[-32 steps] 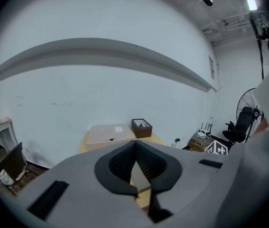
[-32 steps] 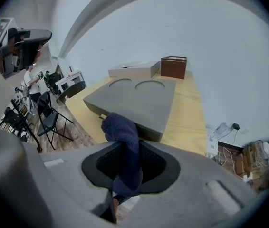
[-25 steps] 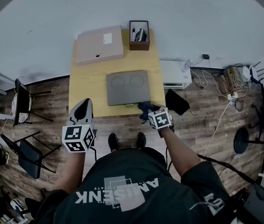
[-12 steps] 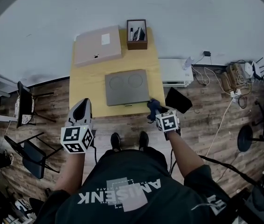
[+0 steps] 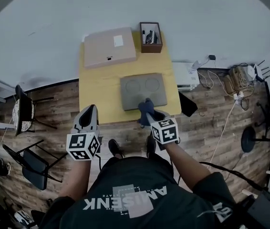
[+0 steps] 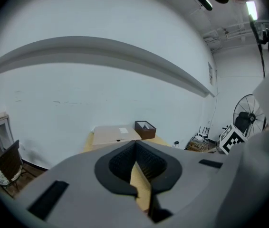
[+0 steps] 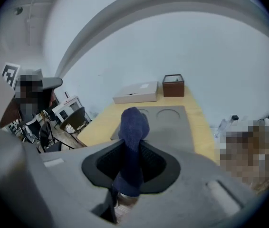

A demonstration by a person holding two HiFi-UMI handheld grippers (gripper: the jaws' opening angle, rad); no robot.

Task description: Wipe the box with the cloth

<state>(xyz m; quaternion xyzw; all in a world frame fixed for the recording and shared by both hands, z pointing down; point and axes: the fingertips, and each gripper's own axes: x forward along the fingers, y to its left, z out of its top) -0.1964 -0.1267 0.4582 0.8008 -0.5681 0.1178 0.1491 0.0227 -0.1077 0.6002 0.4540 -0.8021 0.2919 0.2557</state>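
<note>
A flat grey box [image 5: 143, 90] with two round recesses lies on the yellow table [image 5: 97, 87], and shows again in the right gripper view [image 7: 172, 127]. My right gripper [image 5: 149, 116] is shut on a dark blue cloth [image 5: 146, 108], which hangs over the box's near edge. In the right gripper view the cloth [image 7: 134, 122] sticks up between the jaws of that gripper [image 7: 133, 148]. My left gripper [image 5: 90, 111] hovers at the table's near left edge, shut and holding nothing; the left gripper view [image 6: 135, 146] shows the same.
At the table's back lie a flat cardboard box [image 5: 109, 46] and a small brown box [image 5: 150, 37] holding pens. Dark chairs [image 5: 23, 109] stand on the floor at left. A white appliance [image 5: 185, 75], cables [image 5: 235, 80] and a fan base [image 5: 249, 137] are at right.
My right gripper has swung with the cloth from beside the table's near right corner back left, onto the grey box's near edge. The left gripper has stayed roughly in place.
</note>
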